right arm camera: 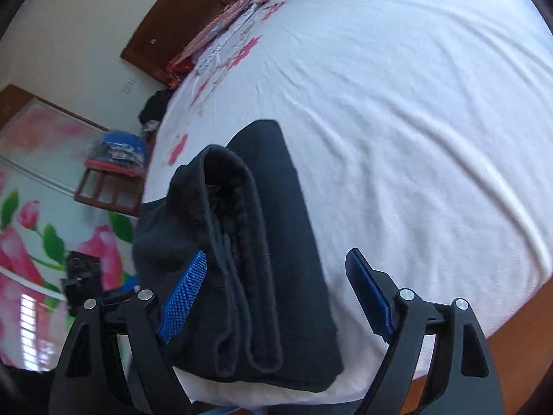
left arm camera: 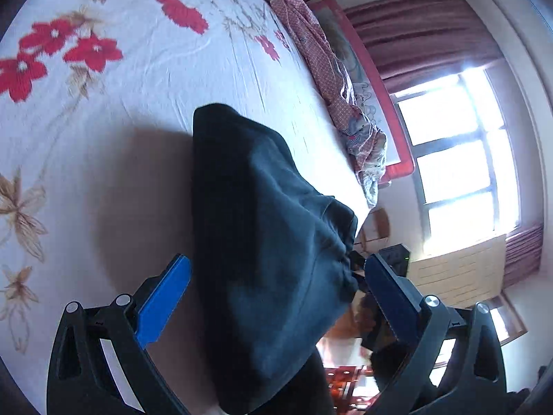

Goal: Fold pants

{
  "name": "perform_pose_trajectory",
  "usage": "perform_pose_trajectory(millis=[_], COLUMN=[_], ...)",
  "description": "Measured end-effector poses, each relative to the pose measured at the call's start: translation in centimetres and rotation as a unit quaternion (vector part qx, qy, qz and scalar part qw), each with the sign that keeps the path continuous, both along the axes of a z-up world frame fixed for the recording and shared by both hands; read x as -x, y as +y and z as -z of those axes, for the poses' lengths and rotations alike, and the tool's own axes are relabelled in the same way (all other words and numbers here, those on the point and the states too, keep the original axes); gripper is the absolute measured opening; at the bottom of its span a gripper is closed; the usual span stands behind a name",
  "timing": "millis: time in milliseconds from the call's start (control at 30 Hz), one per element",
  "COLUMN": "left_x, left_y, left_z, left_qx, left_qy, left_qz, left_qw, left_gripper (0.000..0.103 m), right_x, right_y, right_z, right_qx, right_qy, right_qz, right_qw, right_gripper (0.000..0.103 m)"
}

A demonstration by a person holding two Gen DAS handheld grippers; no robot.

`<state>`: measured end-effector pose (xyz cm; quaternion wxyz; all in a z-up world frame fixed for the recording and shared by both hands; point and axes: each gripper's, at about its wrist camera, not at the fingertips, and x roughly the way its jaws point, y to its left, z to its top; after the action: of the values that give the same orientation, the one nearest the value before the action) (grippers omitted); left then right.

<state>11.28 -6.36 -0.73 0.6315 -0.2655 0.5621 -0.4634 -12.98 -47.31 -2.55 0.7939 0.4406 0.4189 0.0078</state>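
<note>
Dark navy pants (left arm camera: 262,235) lie folded in a thick bundle on the white flowered bedsheet (left arm camera: 138,110), near the bed's edge. My left gripper (left arm camera: 276,276) is open, its blue fingers on either side of the bundle. In the right wrist view the pants (right arm camera: 249,242) show stacked folded layers with the waistband end raised. My right gripper (right arm camera: 276,276) is open, its jaws wide on either side of the bundle, the left finger (right arm camera: 183,297) against the cloth.
A pink patterned quilt (left arm camera: 328,69) lies along the far side of the bed. A window with maroon curtains (left arm camera: 456,145) is beyond. A small wooden table with blue items (right arm camera: 114,169) and a floral wardrobe door (right arm camera: 41,207) stand beside the bed.
</note>
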Motion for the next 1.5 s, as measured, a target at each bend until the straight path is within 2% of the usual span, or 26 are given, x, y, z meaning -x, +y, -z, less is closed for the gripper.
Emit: perform_pose_trajectory(millis=[33,100,167,233,300,467,500,533,567,600,633,667,700,733,767,833,867,967,1200,1333,1500], left_x=[0.2,0.1,0.3,0.5,0.4,0.9,0.9,1.0,0.9,0.6,0.6,0.7,0.7,0.7,0.8,0.4,0.5,1.1,-0.1,-2.0,-6.3], left_y=[-0.2,-0.9,-1.5,-1.8,-2.4,-3.0,-3.1,-3.2,-2.9,-2.6,-2.6,-2.5,-2.6,-2.6,-2.7,-2.4,-2.2,-2.6,-2.4,-1.6,0.0], left_z=[0.7,2.2,3.4,3.3,3.4,2.8,2.8,2.8,2.9,3.2,3.4,3.5,3.7,3.9,4.2,5.3,5.4,3.9,-0.6,-3.6,-7.7], left_qx=[0.003,0.011,0.011,0.033,0.053,0.069,0.076,0.080,0.085,0.091,0.092,0.085,0.075,0.063,0.044,0.043,0.041,0.017,0.043,0.065,0.064], left_qy=[0.014,0.040,0.048,0.041,0.051,0.046,0.051,0.054,0.059,0.066,0.073,0.076,0.075,0.067,0.065,0.095,0.098,0.063,0.032,0.003,-0.039], left_qz=[-0.001,0.006,-0.005,-0.002,0.003,0.023,0.025,0.025,0.026,0.025,0.026,0.024,0.025,0.027,0.024,0.007,-0.002,-0.013,-0.018,-0.020,-0.035], left_qw=[0.9999,0.9991,0.9988,0.9986,0.9973,0.9963,0.9954,0.9950,0.9943,0.9933,0.9928,0.9932,0.9941,0.9953,0.9966,0.9945,0.9943,0.9978,0.9984,0.9977,0.9966], left_gripper=[0.101,0.101,0.101,0.101,0.101,0.101,0.101,0.100,0.100,0.093,0.082,0.074,0.062,0.044,0.031,0.016,0.015,0.012,0.011,0.011,0.011], right_x=[0.1,-0.1,-0.1,-0.2,-0.3,-1.6,-1.8,-1.9,-1.8,-1.6,-1.5,-1.5,-1.7,-2.0,-2.1,-2.3,-2.5,-2.6,-4.6,-7.1,-12.7], right_y=[0.1,0.5,1.0,1.3,1.3,3.7,4.0,4.0,3.9,3.7,3.8,4.0,4.2,4.6,4.8,5.4,5.9,6.6,8.2,8.4,9.3], right_z=[0.1,0.5,0.5,0.6,0.6,-0.1,-0.1,-0.1,0.0,0.0,-0.1,-0.2,-0.5,-0.7,-0.9,-1.5,-2.0,-3.5,-7.6,-9.7,-11.8], right_qx=[-0.008,-0.064,-0.064,-0.072,-0.088,-0.008,0.002,0.014,0.016,0.010,0.012,0.018,0.023,0.030,0.036,0.048,0.056,0.083,0.138,0.152,0.152], right_qy=[-0.016,-0.036,-0.042,-0.049,-0.059,-0.041,-0.037,-0.028,-0.023,-0.025,-0.024,-0.023,-0.021,-0.017,-0.015,-0.012,-0.010,-0.001,-0.003,-0.023,-0.062], right_qz=[-0.001,-0.021,-0.034,-0.046,-0.050,-0.088,-0.090,-0.088,-0.084,-0.083,-0.082,-0.083,-0.082,-0.081,-0.081,-0.078,-0.075,-0.067,-0.090,-0.100,-0.112], right_qw=[1.000,0.997,0.996,0.995,0.993,0.995,0.995,0.996,0.996,0.996,0.996,0.996,0.996,0.996,0.996,0.996,0.996,0.994,0.986,0.983,0.980], right_gripper=[0.084,0.084,0.086,0.087,0.091,0.091,0.086,0.075,0.071,0.063,0.058,0.057,0.055,0.052,0.050,0.044,0.042,0.037,0.030,0.030,0.030])
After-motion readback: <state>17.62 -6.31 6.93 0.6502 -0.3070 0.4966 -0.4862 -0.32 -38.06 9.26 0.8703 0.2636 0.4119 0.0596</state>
